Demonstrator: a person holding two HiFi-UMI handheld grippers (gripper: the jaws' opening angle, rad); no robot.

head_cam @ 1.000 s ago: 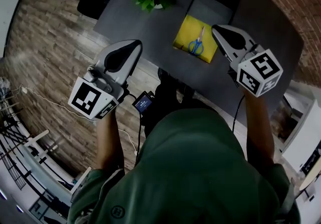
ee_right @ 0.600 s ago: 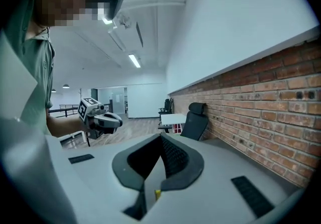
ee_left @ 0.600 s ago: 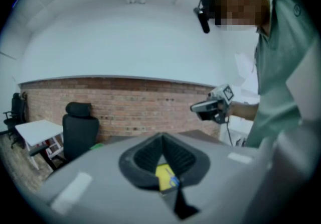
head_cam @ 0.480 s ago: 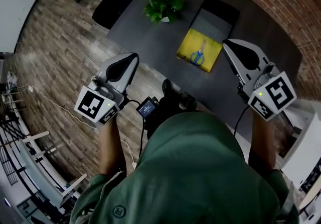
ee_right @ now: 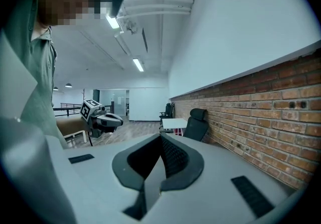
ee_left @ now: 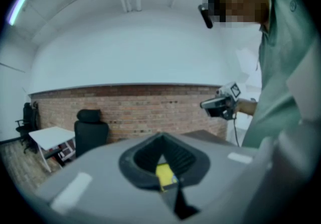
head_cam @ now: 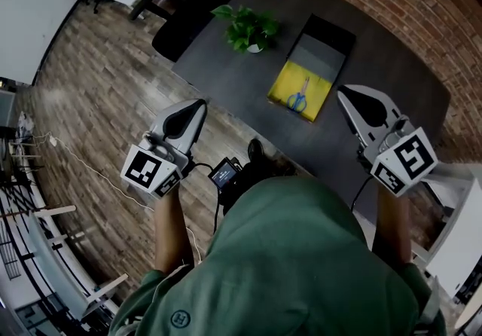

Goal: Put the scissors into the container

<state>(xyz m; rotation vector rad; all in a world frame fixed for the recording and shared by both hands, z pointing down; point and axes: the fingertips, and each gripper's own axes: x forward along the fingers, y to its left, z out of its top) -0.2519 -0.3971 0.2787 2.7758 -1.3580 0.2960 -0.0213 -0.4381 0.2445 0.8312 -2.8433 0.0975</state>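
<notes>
The scissors (head_cam: 298,99) are blue, their mat (head_cam: 282,87) yellow, the table (head_cam: 226,56) dark grey.

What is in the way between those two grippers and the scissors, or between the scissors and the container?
Nothing visible. The scissors lie in the open on a yellow sheet, with the container just beyond it. The plant stands off to one side. The left gripper and right gripper hang on the near side, touching nothing.

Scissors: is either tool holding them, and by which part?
Neither. The scissors lie on the yellow sheet on the table; the left tool and right tool are empty.
</notes>
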